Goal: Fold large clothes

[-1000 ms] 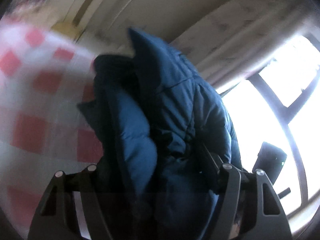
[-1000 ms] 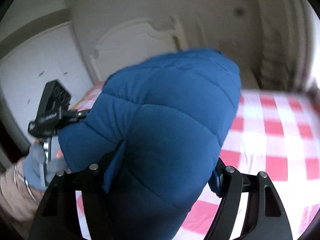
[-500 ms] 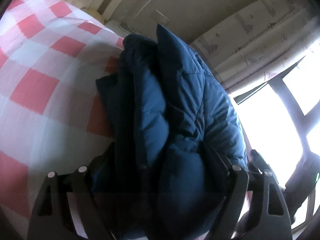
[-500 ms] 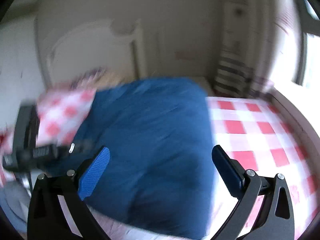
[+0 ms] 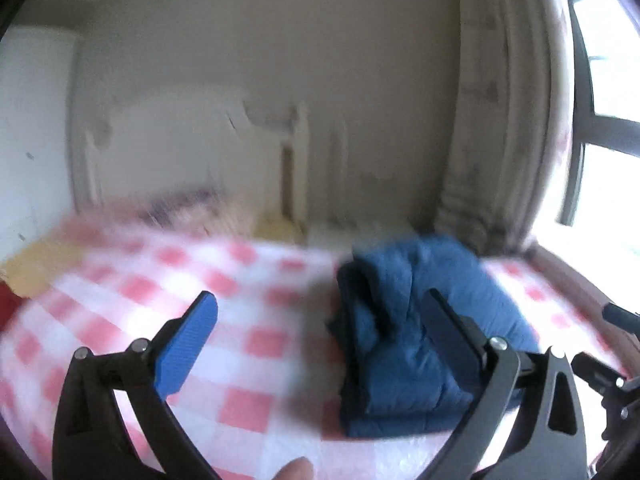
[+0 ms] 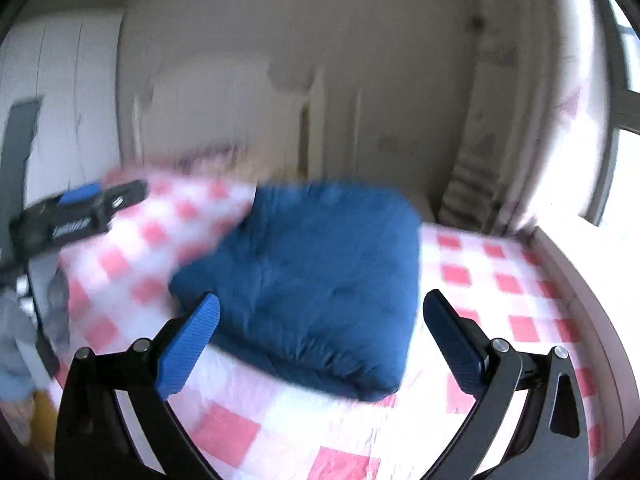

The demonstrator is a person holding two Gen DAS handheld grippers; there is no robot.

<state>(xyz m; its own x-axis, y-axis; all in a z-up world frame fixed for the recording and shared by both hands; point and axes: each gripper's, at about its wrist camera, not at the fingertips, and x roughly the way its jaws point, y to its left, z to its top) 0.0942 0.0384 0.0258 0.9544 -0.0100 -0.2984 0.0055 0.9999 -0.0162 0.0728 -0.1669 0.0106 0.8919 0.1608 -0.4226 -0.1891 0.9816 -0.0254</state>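
two hand-held grippers hang open above a bed dressed in a red-and-white checked cover, both spread wide with nothing between their blue pads. the left hand-held gripper looks along the bed from one side, while the right hand-held gripper faces the bundle more squarely; from that right view the left tool shows at the far left edge, well apart from the cloth.

lying free on the cover, touched by neither tool, is a blue puffer jacket, folded into a thick, roughly square packet. its top face is smooth and quilted, the near corner rounded and plump. from the left view the jacket shows its layered side, several padded folds stacked and bulging, with one upper flap standing slightly proud. it sits toward the window side of the bed, short of the headboard.

judging by the open jaws and the compact shape, the fold appears finished and the bundle has been set down to rest; the padding looks springy and may loosen if left unpressed. motion blur softens much of the room.
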